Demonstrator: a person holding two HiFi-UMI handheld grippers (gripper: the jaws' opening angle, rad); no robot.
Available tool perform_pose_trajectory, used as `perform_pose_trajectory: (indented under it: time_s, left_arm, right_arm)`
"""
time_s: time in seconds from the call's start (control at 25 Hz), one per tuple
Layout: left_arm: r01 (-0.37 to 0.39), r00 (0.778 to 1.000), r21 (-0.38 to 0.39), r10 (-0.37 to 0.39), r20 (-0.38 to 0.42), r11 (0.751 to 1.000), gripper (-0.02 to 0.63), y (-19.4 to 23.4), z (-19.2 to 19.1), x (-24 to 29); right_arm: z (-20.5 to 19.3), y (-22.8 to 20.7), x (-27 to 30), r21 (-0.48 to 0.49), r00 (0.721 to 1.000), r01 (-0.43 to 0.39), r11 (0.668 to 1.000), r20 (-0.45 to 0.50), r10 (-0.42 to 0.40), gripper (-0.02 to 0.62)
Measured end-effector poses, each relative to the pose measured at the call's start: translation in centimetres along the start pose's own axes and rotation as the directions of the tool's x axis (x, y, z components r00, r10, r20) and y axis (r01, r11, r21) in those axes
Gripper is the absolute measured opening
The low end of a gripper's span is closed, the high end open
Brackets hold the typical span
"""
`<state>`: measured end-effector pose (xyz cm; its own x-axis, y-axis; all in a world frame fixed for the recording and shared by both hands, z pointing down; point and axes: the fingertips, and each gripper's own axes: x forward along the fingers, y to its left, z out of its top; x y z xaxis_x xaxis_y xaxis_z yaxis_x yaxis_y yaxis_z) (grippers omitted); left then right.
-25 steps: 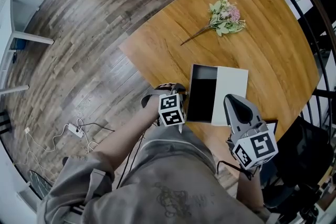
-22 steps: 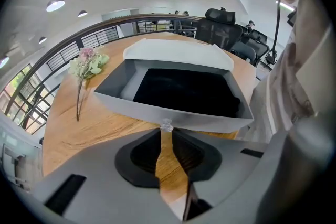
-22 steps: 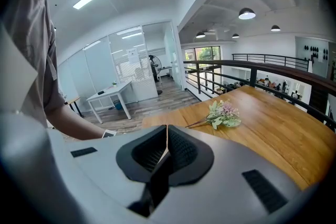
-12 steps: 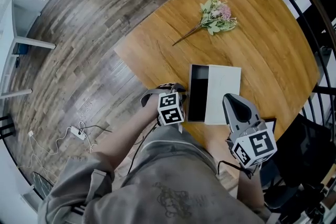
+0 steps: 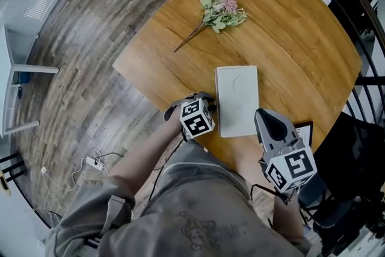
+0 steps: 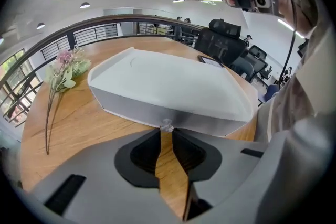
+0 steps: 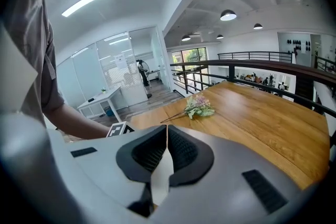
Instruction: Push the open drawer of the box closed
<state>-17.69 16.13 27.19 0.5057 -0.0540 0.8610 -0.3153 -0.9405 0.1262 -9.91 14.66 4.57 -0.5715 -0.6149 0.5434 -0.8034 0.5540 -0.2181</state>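
Your box (image 5: 236, 99) lies on the wooden surface (image 5: 301, 39), its drawer looking flush and shut. Your left gripper (image 6: 167, 132) has its closed jaws against the drawer's small knob (image 6: 167, 125), and your right gripper (image 7: 166, 134) hangs closed, empty; little seems left

In the head view, the left tongs (image 5: 210, 108) hide their tips under their marker cube (image 5: 197, 119). The small clear knob (image 6: 167, 125) they pinch is too tiny to detail. The right tongs (image 5: 267, 120) cover most of a dark flat object (image 5: 305, 129). The round wooden tabletop (image 5: 289, 27) runs off the top edge.
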Motion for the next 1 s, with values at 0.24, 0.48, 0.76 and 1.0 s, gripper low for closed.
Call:
perform_pose_trajectory:
  time_s: [0.24,0.48,0.76,1.0]
  left_arm:
    - [-0.032,0.999,-0.084,0.031,-0.014,0.996,0.097,0.4,0.6,0.2]
    - [-0.134,0.99,-0.194,0.142,0.024,0.972,0.11,1.5,1.0,-3.3]
    - [-0.283,0.926,-0.247,0.331,0.18,0.927,0.071,2.3,4.9,-12.5]
    - [-0.409,0.815,-0.229,0.466,0.344,0.883,0.049,2.1,10.3,-21.4]
  right_arm:
    - [-0.8,-1.2,-1.8,0.016,1.0,0.002,1.0,0.019,-0.002,0.035]
    - [1.7,-1.7,-3.6,-0.021,0.993,0.008,1.0,0.117,-0.006,0.035]
    - [5.9,-1.8,-6.7,-0.074,0.969,0.029,0.997,0.247,-0.01,0.035]
    - [10.2,-0.5,-10.1,-0.121,0.931,0.043,0.992,0.365,0.004,0.035]
